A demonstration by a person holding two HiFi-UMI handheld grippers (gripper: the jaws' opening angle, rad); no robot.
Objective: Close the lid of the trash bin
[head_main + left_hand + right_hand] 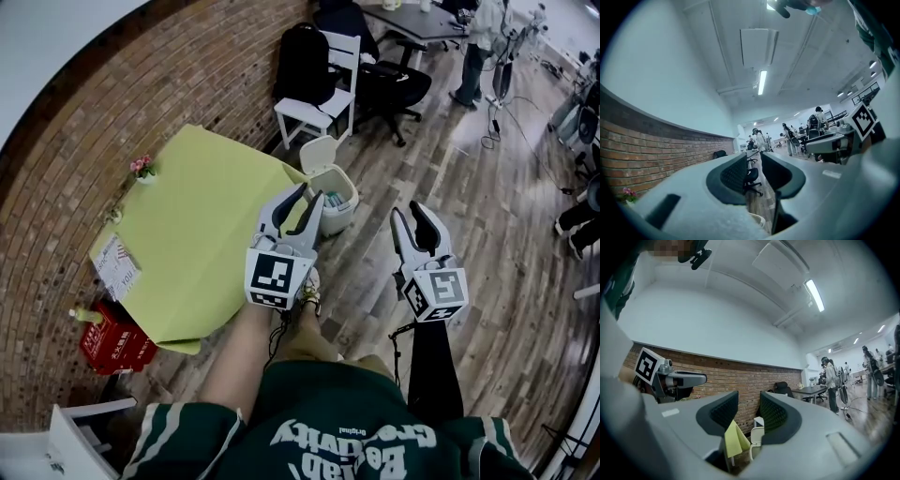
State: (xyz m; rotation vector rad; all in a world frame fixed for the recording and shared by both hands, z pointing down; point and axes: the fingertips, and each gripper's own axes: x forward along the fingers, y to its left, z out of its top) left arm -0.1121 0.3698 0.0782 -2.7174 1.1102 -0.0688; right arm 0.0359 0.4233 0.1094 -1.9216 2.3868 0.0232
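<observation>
Brick wall [112, 112] and plank floor [487, 216]: the reach toward the open bin is the step in hand.

A yellow-green covered worktop [206, 225] fills the left centre of the head view. The white trash bin [339, 208] stands on the floor just beside the worktop's right corner, its lid [317, 153] tipped up at the far rim. The left gripper [309, 197] and right gripper [411, 216] are level, jaws moderately apart and empty. The next move likely calls for getting over the lid and pushing it down.

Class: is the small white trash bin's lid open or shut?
Open. The lid of the small white trash bin stands raised behind the exposed inside.
</observation>
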